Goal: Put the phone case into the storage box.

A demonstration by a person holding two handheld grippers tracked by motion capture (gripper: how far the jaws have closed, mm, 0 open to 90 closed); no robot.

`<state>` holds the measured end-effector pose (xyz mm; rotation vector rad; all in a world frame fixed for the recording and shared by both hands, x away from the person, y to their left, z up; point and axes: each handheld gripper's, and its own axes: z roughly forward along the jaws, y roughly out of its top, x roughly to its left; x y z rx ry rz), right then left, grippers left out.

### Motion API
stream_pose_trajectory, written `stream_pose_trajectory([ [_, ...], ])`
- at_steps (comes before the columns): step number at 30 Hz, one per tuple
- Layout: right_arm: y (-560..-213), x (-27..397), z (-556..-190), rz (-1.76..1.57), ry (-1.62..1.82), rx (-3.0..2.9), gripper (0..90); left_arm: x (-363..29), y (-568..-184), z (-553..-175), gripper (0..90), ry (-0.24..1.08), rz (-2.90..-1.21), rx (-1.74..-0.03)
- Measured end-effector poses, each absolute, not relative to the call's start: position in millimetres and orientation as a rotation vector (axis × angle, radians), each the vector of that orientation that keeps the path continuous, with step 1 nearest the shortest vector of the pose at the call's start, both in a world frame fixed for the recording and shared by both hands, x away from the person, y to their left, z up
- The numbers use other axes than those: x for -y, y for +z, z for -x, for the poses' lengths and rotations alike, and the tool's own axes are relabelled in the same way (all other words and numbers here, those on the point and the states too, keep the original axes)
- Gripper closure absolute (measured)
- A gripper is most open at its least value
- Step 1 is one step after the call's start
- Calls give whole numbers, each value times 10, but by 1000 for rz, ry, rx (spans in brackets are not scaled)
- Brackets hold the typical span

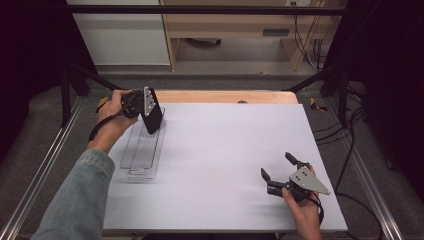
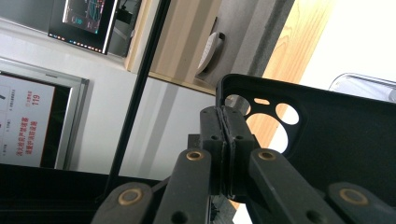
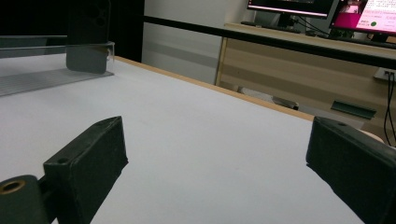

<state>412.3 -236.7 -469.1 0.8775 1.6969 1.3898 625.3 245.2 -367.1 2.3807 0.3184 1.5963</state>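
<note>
Right gripper (image 1: 276, 168) nearest the camera, low at the near right of the table (image 1: 235, 150), jaws spread wide, nothing between them. Idle, pointing across the white surface toward the far left.

Left gripper (image 1: 150, 117) at the far left, clamped on the edge of a black phone case (image 1: 154, 120); pads (image 2: 227, 140) pressed tight together on the case wall just beside the camera cutouts. Case held off the surface, tilted, lower end dipping toward the far end of the clear tray (image 1: 142, 147).

Tray flat on the table, long axis running near-to-far, directly below and nearer the camera than the case. From the right gripper view, case (image 3: 88, 32) standing up at the tray's far end wall, lower part seen through the clear plastic; contact with the tray floor can't be told.

Key relation: case long axis steeply tilted, tray long axis flat. Judging by that, next move looks like laying the case down along the tray, top end swinging toward the near end. Left hand is the only one in reach; right well apart, across the table.

Risk: case corner catching on the tray wall and dragging the light tray.
</note>
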Motion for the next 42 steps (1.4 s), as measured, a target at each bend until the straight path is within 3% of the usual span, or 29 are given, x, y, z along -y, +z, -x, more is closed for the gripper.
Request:
stream_pose_trajectory([
  [42, -4705, 2353, -4133, -874, 1383, -1709, 53, -2456, -3691, -6329, 882, 1603, -2391, -271],
])
